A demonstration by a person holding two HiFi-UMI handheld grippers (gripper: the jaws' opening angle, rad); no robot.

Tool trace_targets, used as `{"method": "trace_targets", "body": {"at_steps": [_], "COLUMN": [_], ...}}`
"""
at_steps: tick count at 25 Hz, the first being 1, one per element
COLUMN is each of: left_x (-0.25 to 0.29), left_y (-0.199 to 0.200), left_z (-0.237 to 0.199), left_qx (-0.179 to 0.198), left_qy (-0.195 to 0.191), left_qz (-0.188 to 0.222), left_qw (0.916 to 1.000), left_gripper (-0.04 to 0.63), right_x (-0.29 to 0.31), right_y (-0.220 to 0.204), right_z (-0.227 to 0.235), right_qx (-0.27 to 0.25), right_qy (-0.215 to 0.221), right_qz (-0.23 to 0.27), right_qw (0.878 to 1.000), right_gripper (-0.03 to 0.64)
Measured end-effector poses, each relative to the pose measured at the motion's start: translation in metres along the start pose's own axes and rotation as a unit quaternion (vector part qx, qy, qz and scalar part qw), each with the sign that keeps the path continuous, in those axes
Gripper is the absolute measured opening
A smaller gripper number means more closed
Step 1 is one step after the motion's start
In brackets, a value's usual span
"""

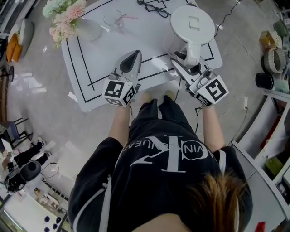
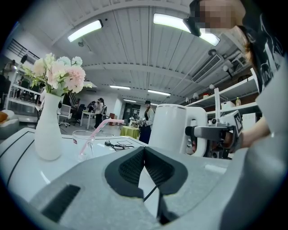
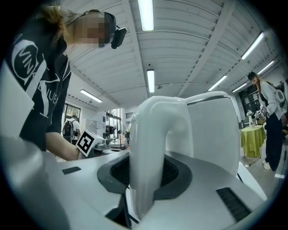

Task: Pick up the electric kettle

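The right claw [image 1: 183, 62] is pinching the handle [image 3: 150, 148] of the kettle [image 1: 192, 23], pads on either side of that smooth white loop. The kettle stands upright at the far right of the table [image 1: 90, 93], not yet lifted.

The left claw [image 1: 134, 55] hangs pressed together and empty, near the table's front edge, well left of the kettle.

The handle is glossy and rounded, and the grip sits out to one side of the body. If there's water inside, the weight could swing the kettle down around the pads, or slide it right out. A thin cord [image 1: 226, 12] runs off behind it too, so a quick pull upward might snag or drag.

The kettle's lid is shut, so its fill can't be judged. The white vase [image 2: 47, 130] holds pink and pale flowers [image 2: 60, 72]. The clear glass [image 2: 84, 143] beside it holds a pink straw [image 2: 96, 130]; any liquid in it is too hard to make out. Both stand well clear of the kettle.
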State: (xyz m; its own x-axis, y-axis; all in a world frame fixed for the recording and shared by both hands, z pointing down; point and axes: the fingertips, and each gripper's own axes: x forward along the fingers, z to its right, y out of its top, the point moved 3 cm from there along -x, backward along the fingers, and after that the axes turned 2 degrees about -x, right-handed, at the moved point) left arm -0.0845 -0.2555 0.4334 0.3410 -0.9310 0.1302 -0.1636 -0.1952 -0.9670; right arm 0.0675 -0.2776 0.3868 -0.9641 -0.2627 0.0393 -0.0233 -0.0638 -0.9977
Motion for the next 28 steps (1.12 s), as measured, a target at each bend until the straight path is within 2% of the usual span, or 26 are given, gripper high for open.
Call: {"method": "trace_targets", "body": {"at_steps": [6,21,28], "left_x": [-0.002,-0.009,-0.006], "left_y": [-0.001,0.015,0.022], "left_z": [-0.006,-0.016,-0.014], "left_qx": [-0.002,0.003,0.010], "left_qy": [0.005,0.016,0.010], "left_qz": [-0.004,0.008,0.013], "left_qw": [1.0000,0.9998,0.9998], "left_gripper": [0.009,0.009,0.009], "right_x": [0.005,0.009,0.008], "right_y": [0.002,0.027,0.040], "right_z": [0.003,0.020,0.018], "right_qx": [-0.006,0.042,0.015], "right_qy": [-0.005,-0.019,-0.016], "right_qz": [0.014,0.070,0.070], "right_qw": [1.000,0.996,0.997], "right_gripper": [0.094,0.098,0.098]}}
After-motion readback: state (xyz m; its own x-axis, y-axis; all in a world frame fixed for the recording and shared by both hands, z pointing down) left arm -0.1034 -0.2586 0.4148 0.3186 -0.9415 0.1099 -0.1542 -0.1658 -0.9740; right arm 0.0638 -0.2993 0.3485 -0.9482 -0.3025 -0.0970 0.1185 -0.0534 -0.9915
